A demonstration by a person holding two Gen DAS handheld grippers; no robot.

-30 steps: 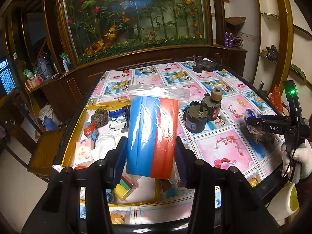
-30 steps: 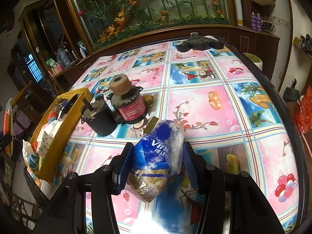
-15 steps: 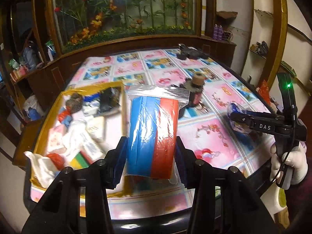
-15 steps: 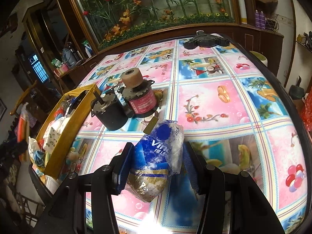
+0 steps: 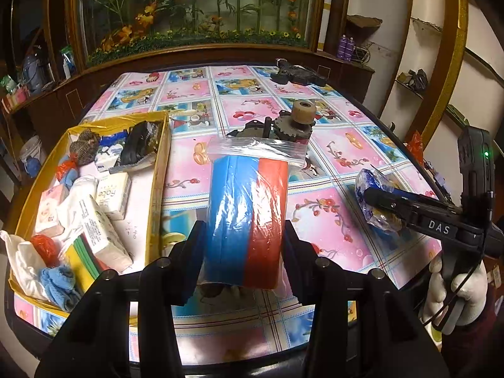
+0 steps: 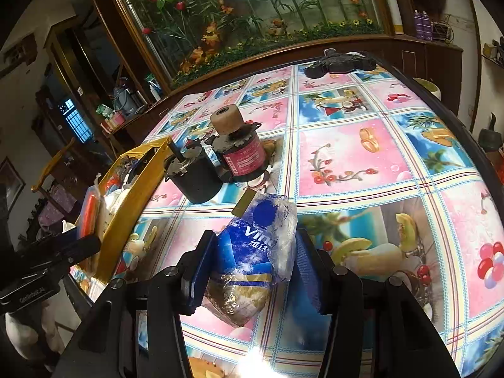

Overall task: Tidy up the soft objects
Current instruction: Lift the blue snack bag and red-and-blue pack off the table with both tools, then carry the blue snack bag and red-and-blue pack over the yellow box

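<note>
My left gripper (image 5: 242,252) is shut on a clear zip bag of blue and red sponge sheets (image 5: 249,217), held above the table just right of the yellow box (image 5: 157,170). The box holds tissue packs, cloths and other soft items. My right gripper (image 6: 255,264) is shut on a blue and white tissue pack (image 6: 255,252), held over the table's front part. The right gripper also shows in the left wrist view (image 5: 371,201) with the tissue pack (image 5: 375,182). The sponge bag's edge shows at the left in the right wrist view (image 6: 89,211).
Two motors (image 6: 217,160) stand mid-table beside the box (image 6: 132,195). A black object (image 6: 340,63) lies at the table's far edge. The patterned tablecloth (image 6: 362,163) covers the table. A wooden cabinet with a plant display stands behind.
My left gripper has swung right with the sponge bag, from over the box to over the table beside it. The right gripper keeps hold of the tissue pack, shifted slightly.
</note>
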